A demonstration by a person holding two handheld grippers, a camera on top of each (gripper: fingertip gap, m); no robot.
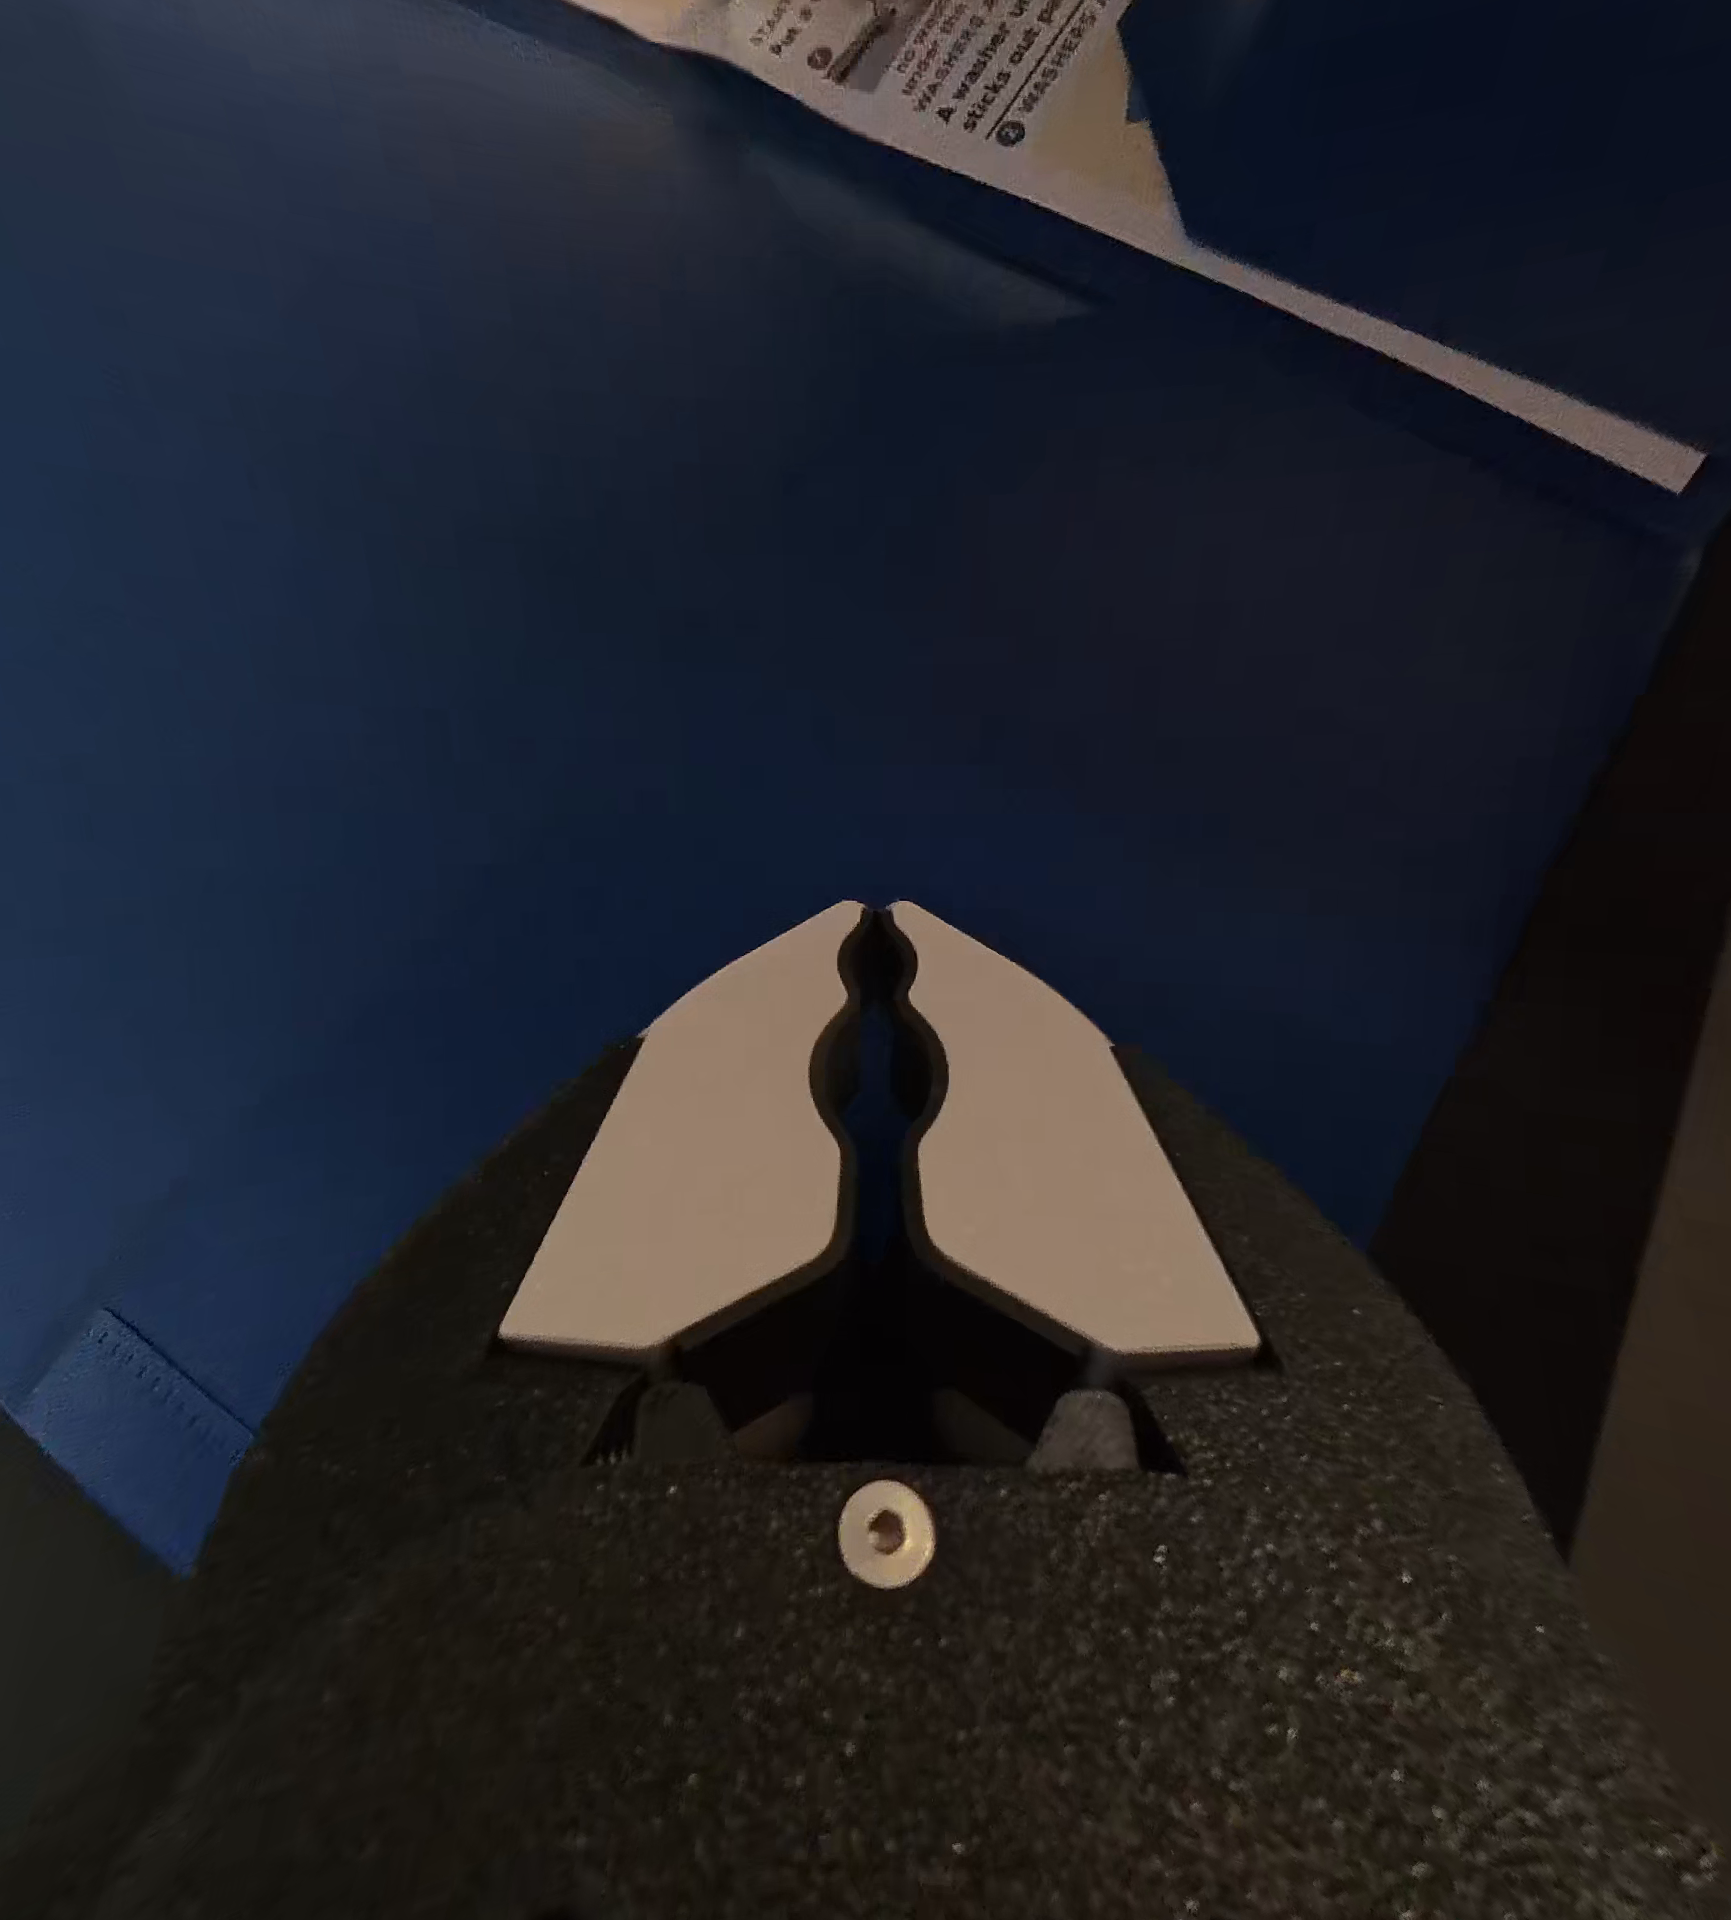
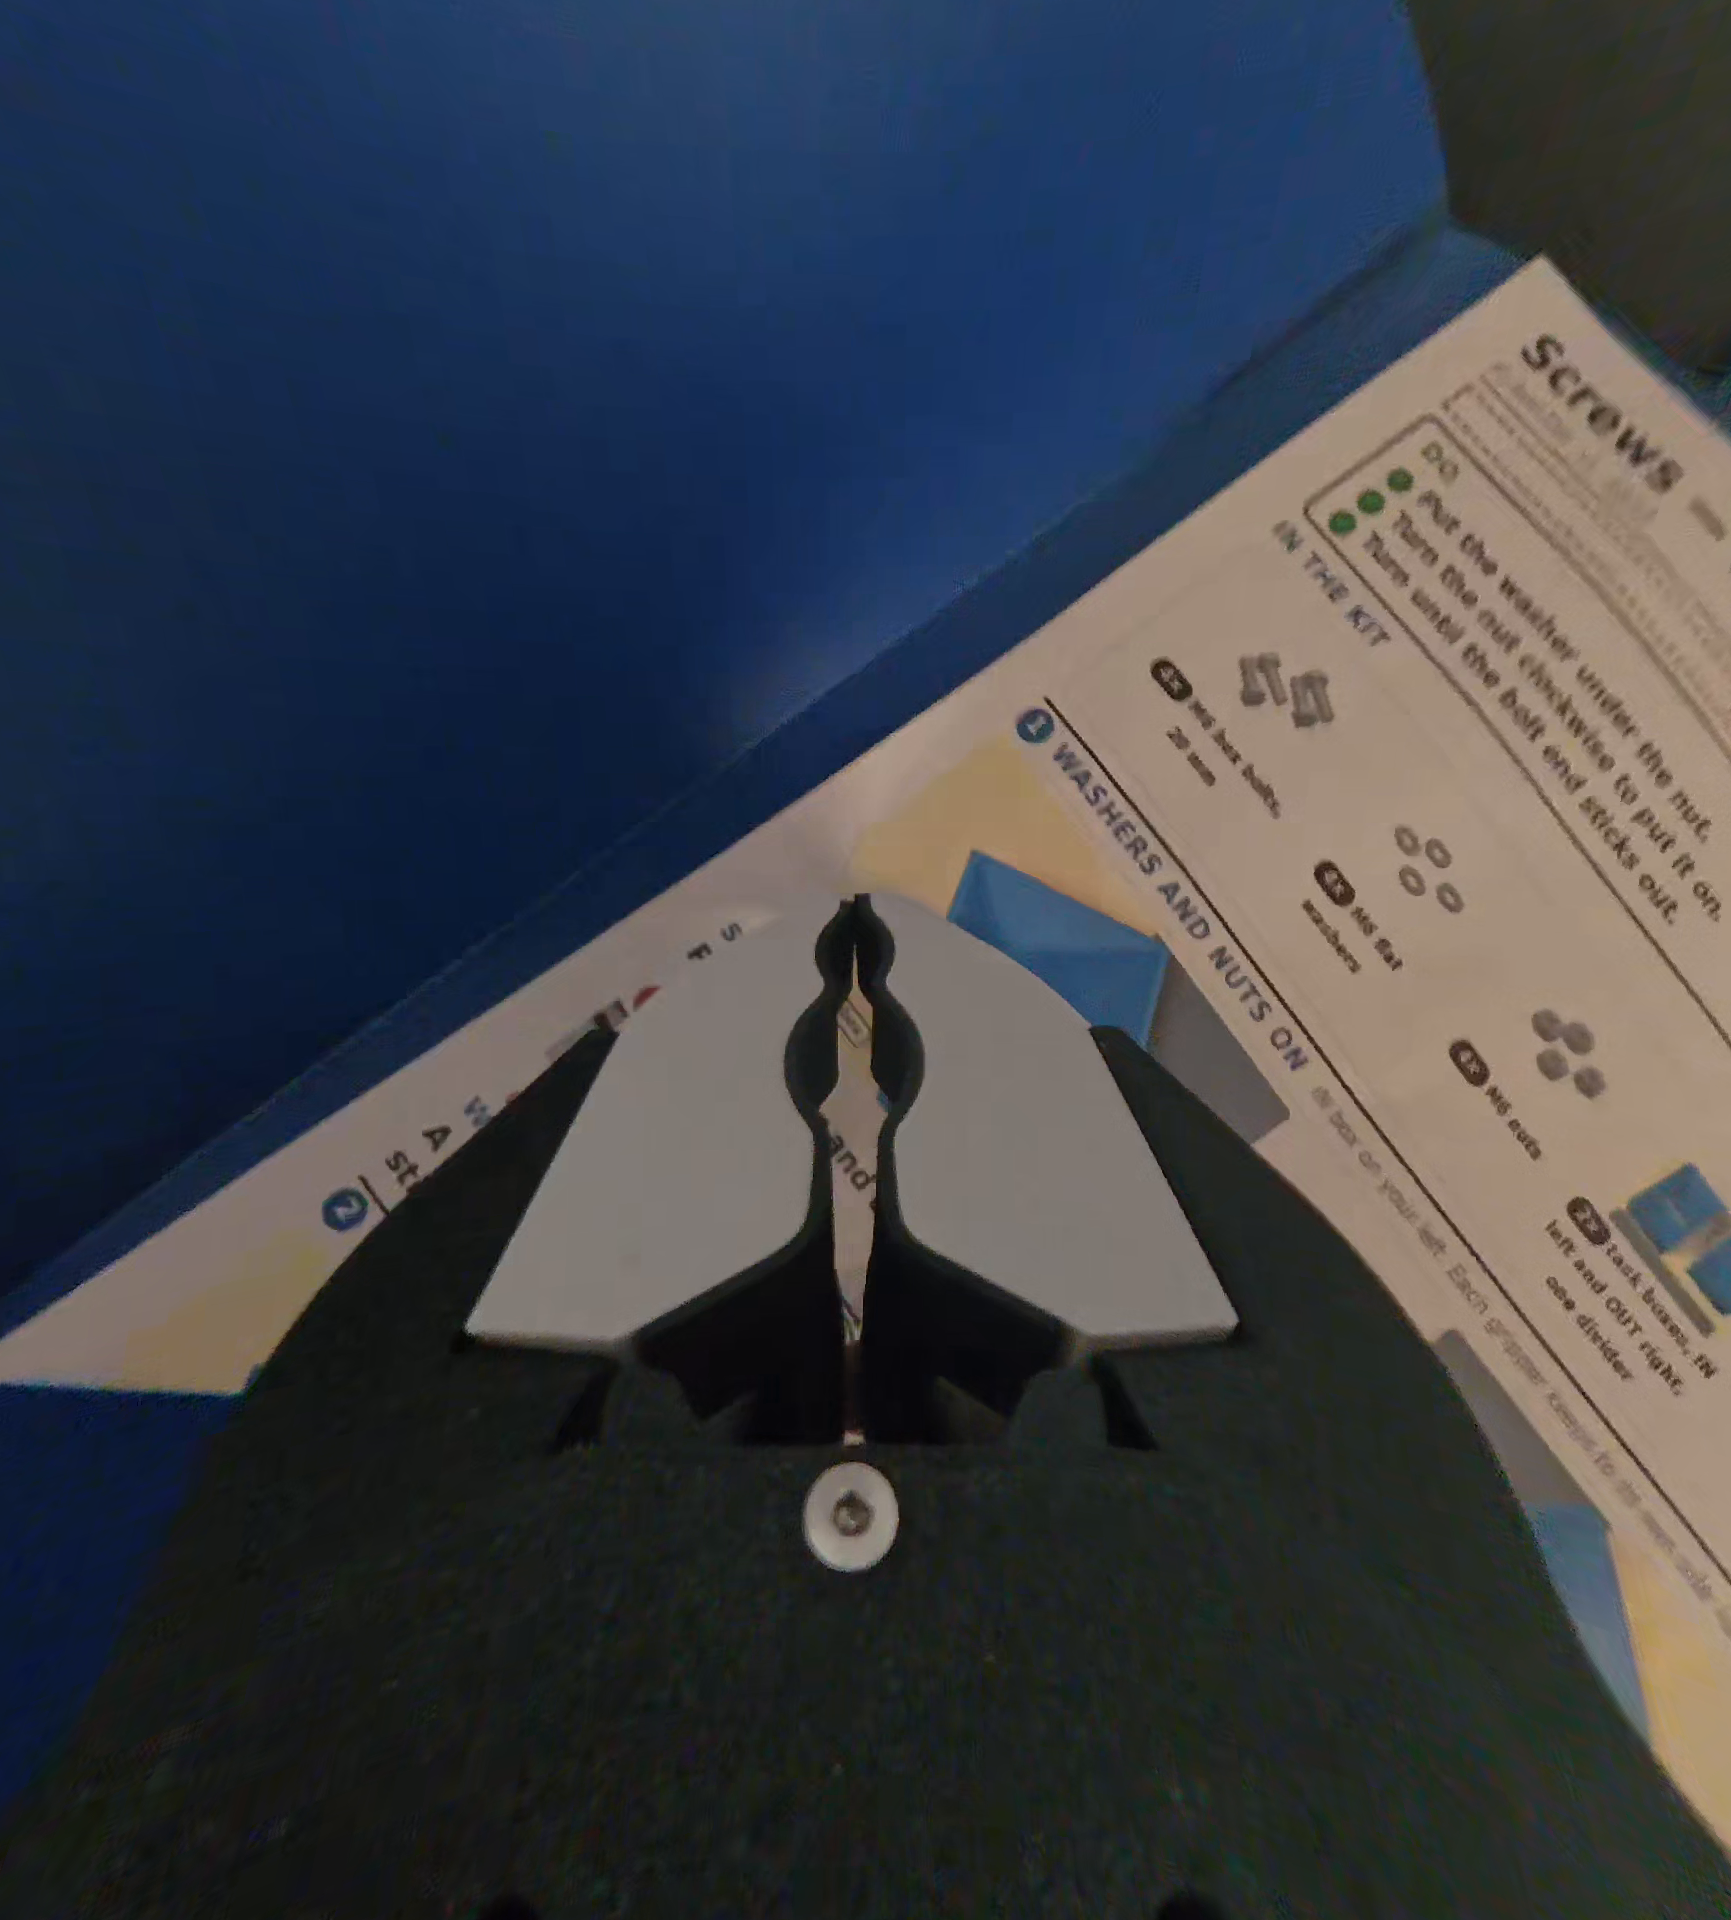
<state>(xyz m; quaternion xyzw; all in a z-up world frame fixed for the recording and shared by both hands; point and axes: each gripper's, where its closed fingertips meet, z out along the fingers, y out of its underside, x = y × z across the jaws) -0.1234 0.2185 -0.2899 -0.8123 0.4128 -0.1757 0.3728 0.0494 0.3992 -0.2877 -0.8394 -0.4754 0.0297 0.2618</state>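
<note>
My left gripper (image 1: 876,912) is shut and empty, its grey fingertips touching, close above a smooth blue surface (image 1: 528,623). A strip of a white printed sheet (image 1: 1048,114) shows at the top of the left wrist view. My right gripper (image 2: 858,906) is shut and empty, hovering low over the same kind of white printed sheet (image 2: 1463,831), which bears text and small pictures of bolts, washers, nuts and blue boxes. The sheet lies along a blue wall (image 2: 528,468). Neither gripper holds anything.
A dark area (image 1: 1619,935) borders the blue surface on the right of the left wrist view. A dark grey shape (image 2: 1650,135) sits at the top right of the right wrist view, past the blue wall's end.
</note>
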